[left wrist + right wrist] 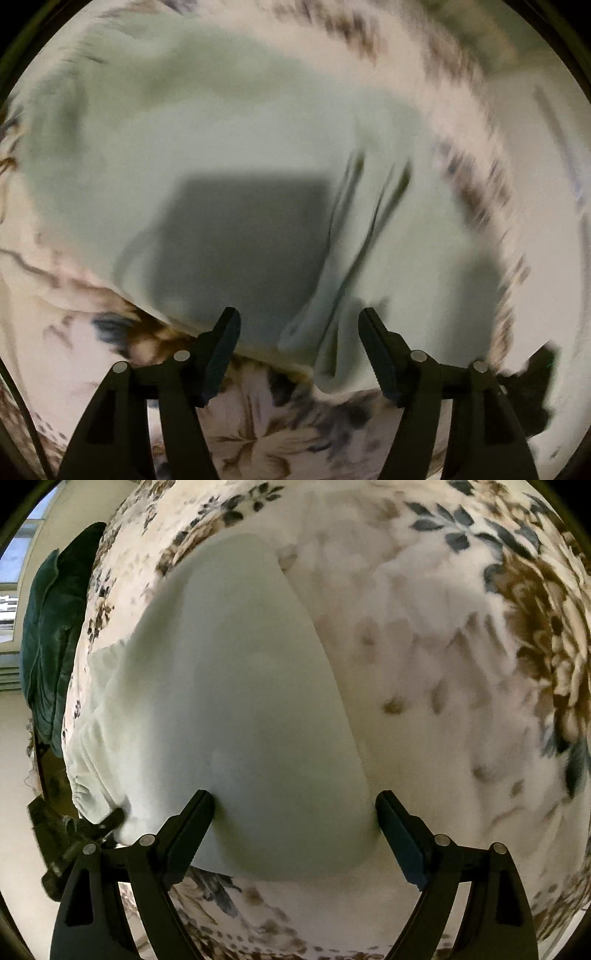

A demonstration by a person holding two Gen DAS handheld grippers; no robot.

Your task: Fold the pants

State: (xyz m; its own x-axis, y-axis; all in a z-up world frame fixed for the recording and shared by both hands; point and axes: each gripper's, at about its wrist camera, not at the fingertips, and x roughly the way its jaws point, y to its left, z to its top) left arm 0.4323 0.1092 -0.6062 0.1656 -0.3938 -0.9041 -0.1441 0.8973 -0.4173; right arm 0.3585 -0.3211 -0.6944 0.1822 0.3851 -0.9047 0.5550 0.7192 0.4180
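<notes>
— What carries everything here?
— A bed under a cream floral bedspread (pixel 461 657), printed with brown blooms and blue-grey leaves.
— And lying straight on it?
— Pale mint-green pants (pixel 236 701), spread flat on the print. A dark green cushion (pixel 51 627) sits at the bed's far left edge.

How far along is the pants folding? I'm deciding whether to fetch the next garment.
Done: the pale green pants lie in one smooth panel on the floral bedspread, seemingly folded over. In hand: nothing; left gripper and right gripper are both open above the cloth. Left: creases near the edge and probably another fold.
</notes>
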